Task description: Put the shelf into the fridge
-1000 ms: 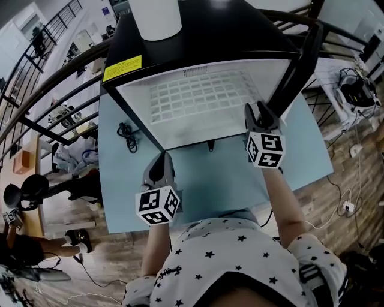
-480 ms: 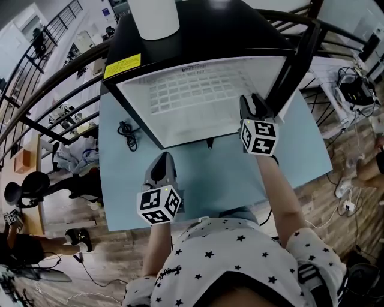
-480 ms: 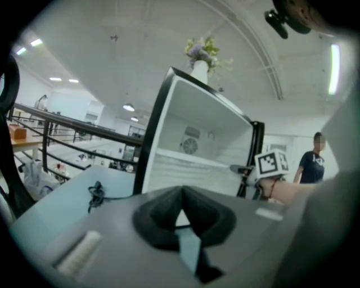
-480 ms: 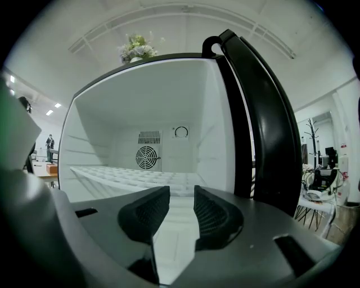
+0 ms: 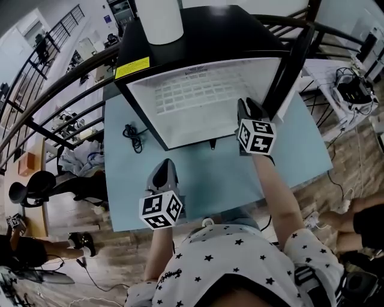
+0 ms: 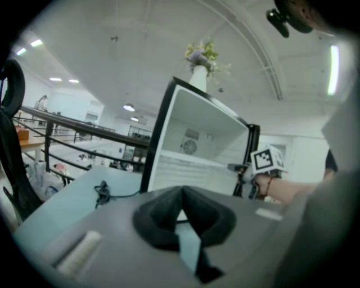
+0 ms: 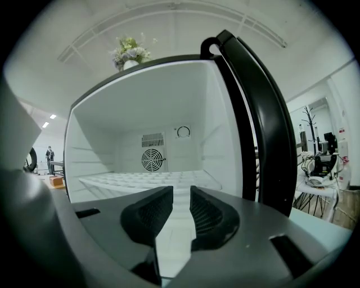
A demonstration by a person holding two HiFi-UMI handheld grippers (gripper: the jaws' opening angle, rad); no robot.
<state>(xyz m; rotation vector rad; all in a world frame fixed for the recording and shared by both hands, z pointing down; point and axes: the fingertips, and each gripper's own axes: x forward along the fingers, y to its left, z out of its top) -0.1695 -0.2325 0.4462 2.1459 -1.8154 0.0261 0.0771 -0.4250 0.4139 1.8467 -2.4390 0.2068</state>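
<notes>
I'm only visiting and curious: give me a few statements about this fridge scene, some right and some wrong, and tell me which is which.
1. The fridge has its door open. True.
2. A cable lies on the table beside the fridge. True.
3. The shelf lies on the table. False: it sits inside the fridge.
4. The left tool has its jaws wide apart. False: they are together, with nothing between them.
5. A vase stands on top of the fridge. True.

Cut off: white vase [image 5: 159, 21] atop fridge [image 5: 204, 33], by top edge | Unreadable: yellow label [image 5: 132, 68] print, too small | Cut off: bystander [image 5: 21, 252], left edge
</notes>
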